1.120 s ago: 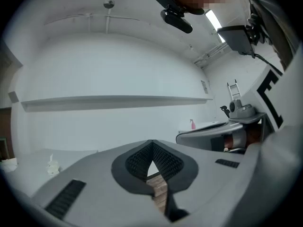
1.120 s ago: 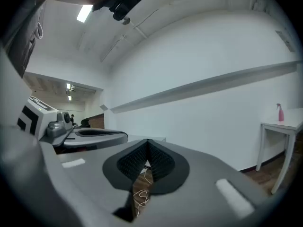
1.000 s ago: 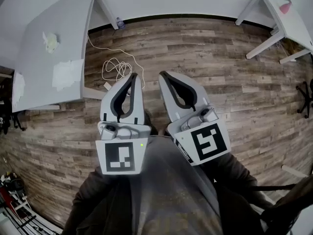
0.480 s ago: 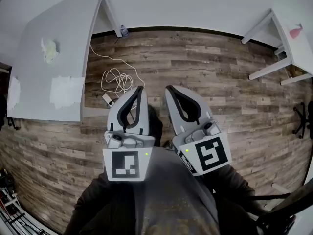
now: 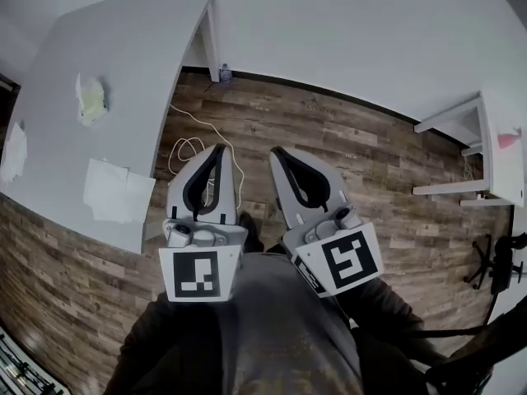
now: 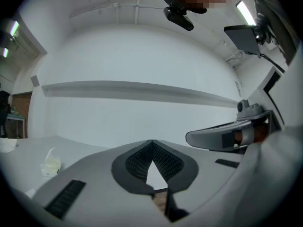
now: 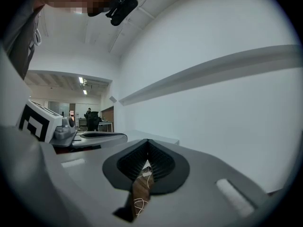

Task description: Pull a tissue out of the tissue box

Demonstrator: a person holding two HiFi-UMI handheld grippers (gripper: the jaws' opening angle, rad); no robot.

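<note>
The left grey plastic gripper (image 5: 218, 148) and the right grey plastic gripper (image 5: 277, 151) point forward side by side, each with its 2 jaws closed, empty.

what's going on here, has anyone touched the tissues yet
A person holds the grey left gripper and the grey right gripper side by side over the brown wood-plank floor, both with fingers closed on nothing. The white table at the left carries a crumpled pale tissue-like wad and a flat white sheet. No tissue box is in view, and nothing is being pulled yet.
</note>
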